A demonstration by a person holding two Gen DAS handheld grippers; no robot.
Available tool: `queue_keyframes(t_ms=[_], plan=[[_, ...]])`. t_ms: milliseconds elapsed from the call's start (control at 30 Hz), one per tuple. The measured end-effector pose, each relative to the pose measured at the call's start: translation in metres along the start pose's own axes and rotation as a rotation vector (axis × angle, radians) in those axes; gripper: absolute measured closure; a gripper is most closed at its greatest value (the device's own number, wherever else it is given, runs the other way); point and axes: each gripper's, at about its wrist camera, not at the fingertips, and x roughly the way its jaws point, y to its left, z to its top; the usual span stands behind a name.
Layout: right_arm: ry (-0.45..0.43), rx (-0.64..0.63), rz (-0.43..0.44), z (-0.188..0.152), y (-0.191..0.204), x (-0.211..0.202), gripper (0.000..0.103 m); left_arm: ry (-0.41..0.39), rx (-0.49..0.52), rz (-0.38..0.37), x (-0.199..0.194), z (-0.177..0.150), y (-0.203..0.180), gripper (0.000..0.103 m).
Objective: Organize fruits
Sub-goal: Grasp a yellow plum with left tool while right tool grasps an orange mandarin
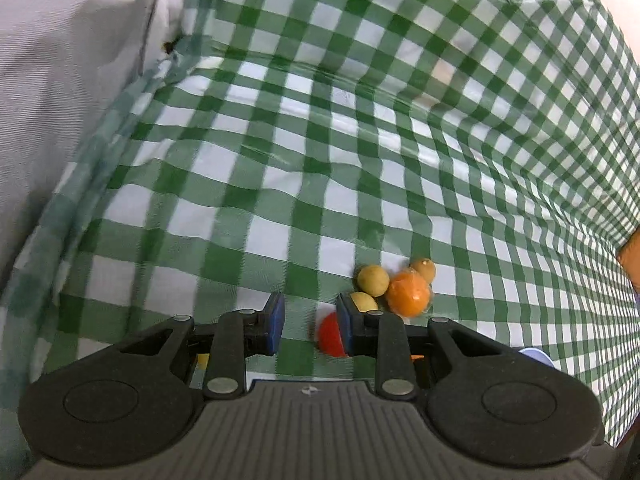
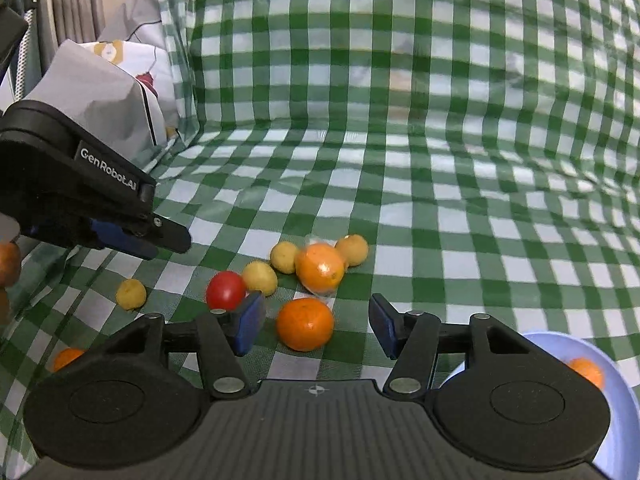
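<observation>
On the green checked cloth [image 2: 400,200] lies a cluster of fruit. A bare orange [image 2: 305,324] sits between the fingers of my right gripper [image 2: 316,326], whose pads stand apart from it, so it is open. Behind it are a plastic-wrapped orange [image 2: 320,268], a red tomato [image 2: 226,290] and several small yellow fruits [image 2: 260,278]. My left gripper [image 1: 310,324] has a narrow gap with only cloth in it. The tomato [image 1: 329,334] peeks out behind its right finger, and the wrapped orange [image 1: 410,294] lies just beyond. That left gripper [image 2: 172,240] hangs over the cluster's left side.
A pale blue bowl [image 2: 616,400] at the lower right holds an orange [image 2: 586,372]. Another orange [image 2: 66,358] lies at the lower left. A printed grey pillow [image 2: 100,92] stands at the back left. The cloth rises like a wall behind the fruit.
</observation>
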Motion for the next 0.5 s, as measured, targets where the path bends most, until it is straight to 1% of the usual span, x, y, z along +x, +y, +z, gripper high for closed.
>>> queue_keyframes(t_ms=[67, 133, 267, 500], plan=[[0.017, -0.006, -0.001, 0.0, 0.001, 0.006, 0.043, 0.007, 0.01, -0.022, 0.008, 0.0, -0.006, 0.068], [0.038, -0.011, 0.001, 0.0, 0.001, 0.012, 0.043, 0.007, 0.031, -0.032, 0.014, 0.0, -0.013, 0.06], [0.066, -0.014, 0.002, -0.001, 0.001, 0.022, 0.043, 0.018, 0.076, -0.041, 0.032, 0.0, -0.026, 0.059], [0.098, -0.011, 0.005, -0.002, -0.002, 0.034, 0.043, 0.051, 0.173, -0.023, 0.057, -0.005, -0.043, 0.06]])
